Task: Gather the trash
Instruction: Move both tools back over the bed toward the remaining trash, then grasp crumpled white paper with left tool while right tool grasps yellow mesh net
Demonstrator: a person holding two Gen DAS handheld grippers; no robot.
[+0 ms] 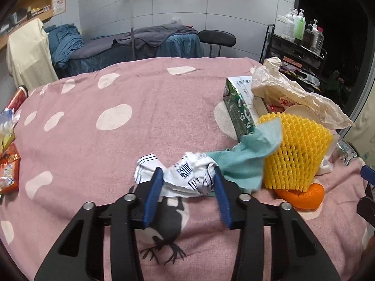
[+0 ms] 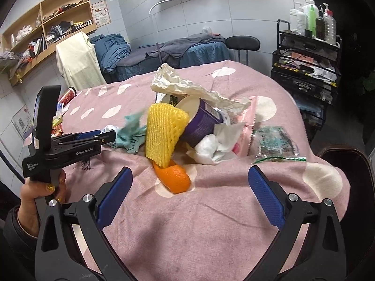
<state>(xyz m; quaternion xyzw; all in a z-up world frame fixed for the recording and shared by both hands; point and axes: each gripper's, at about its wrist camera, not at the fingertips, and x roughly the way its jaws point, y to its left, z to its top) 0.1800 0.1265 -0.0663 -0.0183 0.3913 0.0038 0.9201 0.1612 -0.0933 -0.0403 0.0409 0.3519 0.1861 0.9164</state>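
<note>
1. Bench [image 1: 117, 93], covered by a pink cloth with pale spots and a dark bird print; carries all trash listed below.
2. Cream crumpled paper bag [image 1: 288, 89], at the back of the trash pile on the bench's right side, lying over the other items.
3. Green printed carton [image 1: 236, 107], lying just left of the bag.
4. Purple cup [image 2: 201, 121], tipped on its side, mouth toward the yellow net.
5. Yellow foam fruit net [image 1: 297, 154], standing at the front of the pile, leaning over the orange peel.
6. Teal cloth or paper [image 1: 243, 159], between the net and the white wrapper, touching both.
7. Crumpled white wrapper with blue print [image 1: 187, 175], on the bench left of the pile.
8. Orange peel [image 2: 174, 175], on the cloth under the net's lower edge.
9. Left gripper [image 1: 188, 175]: jaws pinching the white wrapper, one blue pad on each side of it.
10. Right gripper [image 2: 189, 175]: jaws spread wide, nothing between them, above bare cloth in front of the peel.
11. Red snack packets [image 1: 8, 171], far left edge of the bench, well apart from the pile.
</note>
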